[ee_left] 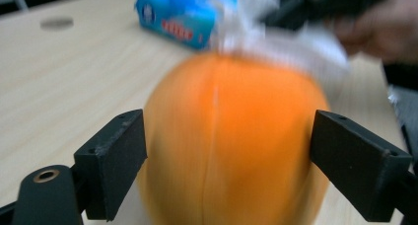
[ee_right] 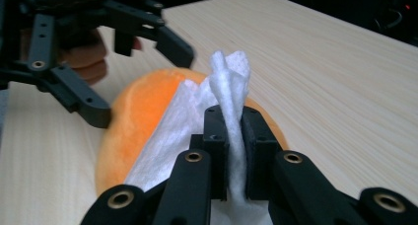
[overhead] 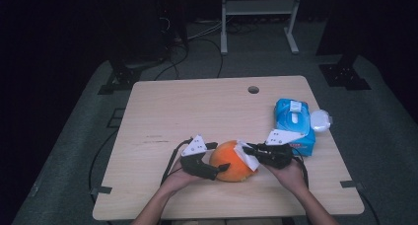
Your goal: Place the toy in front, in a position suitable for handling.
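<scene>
An orange, soft-looking round thing (overhead: pixel 229 161) (ee_left: pixel 231 146) (ee_right: pixel 143 106) lies on the wooden table (overhead: pixel 197 111) near the front edge. My left gripper (overhead: pixel 219 157) (ee_left: pixel 229 161) (ee_right: pixel 138 79) stands open, one black jaw on each side of the orange thing's left end. In the right gripper view its upper jaw stands clear of the orange surface. From the right, my right gripper (overhead: pixel 246 147) (ee_right: pixel 235 126) is shut on a white wipe (overhead: pixel 246 157) (ee_right: pixel 229 82) (ee_left: pixel 296 42). The wipe lies draped over the orange thing's top right side.
A blue pack of wipes (overhead: pixel 294 124) (ee_left: pixel 177 18) lies at the table's right side, just behind my right hand. A small white round object (overhead: pixel 321 120) sits beside it at the right edge. A cable hole (overhead: pixel 253 90) (ee_left: pixel 56 22) is at the table's far side.
</scene>
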`<state>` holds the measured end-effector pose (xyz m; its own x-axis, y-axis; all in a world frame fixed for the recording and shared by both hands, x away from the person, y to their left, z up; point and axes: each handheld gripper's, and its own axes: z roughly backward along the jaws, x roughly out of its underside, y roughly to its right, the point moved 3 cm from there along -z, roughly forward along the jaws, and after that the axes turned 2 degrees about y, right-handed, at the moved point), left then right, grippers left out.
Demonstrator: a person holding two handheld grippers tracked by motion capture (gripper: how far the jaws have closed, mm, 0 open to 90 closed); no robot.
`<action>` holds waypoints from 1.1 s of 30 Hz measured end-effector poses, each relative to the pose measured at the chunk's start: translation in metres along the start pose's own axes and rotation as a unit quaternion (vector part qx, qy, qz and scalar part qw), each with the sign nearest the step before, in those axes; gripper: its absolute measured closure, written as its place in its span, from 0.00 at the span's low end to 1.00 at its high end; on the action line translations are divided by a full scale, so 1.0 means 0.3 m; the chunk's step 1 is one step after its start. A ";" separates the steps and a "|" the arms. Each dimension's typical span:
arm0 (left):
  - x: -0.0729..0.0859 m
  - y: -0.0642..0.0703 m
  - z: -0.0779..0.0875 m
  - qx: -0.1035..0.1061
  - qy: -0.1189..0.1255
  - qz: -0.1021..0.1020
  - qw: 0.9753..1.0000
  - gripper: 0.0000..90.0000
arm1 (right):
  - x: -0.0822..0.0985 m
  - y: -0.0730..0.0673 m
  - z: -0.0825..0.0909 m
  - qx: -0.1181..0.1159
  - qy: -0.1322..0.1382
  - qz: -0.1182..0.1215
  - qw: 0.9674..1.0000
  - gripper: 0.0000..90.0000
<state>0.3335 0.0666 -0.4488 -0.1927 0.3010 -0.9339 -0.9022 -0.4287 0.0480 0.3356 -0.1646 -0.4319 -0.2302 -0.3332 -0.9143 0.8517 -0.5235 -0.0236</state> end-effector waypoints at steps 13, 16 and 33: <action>0.053 -0.042 0.018 0.006 -0.025 0.036 0.999 0.36 | 0.042 0.027 0.021 -0.005 -0.008 -0.021 1.000 0.90; 0.055 -0.049 0.019 0.001 -0.026 0.042 0.999 0.36 | 0.032 -0.002 0.028 -0.028 0.001 -0.017 0.999 0.90; 0.068 -0.057 0.024 0.006 -0.021 0.049 0.999 0.37 | 0.054 0.037 0.027 -0.043 -0.006 -0.042 0.998 0.90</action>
<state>0.3423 0.0861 -0.4662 -0.2961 0.2942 -0.9087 -0.8827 -0.4479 0.1426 0.3374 -0.1822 -0.4435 -0.3085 -0.3011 -0.9023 0.8660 -0.4814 -0.1355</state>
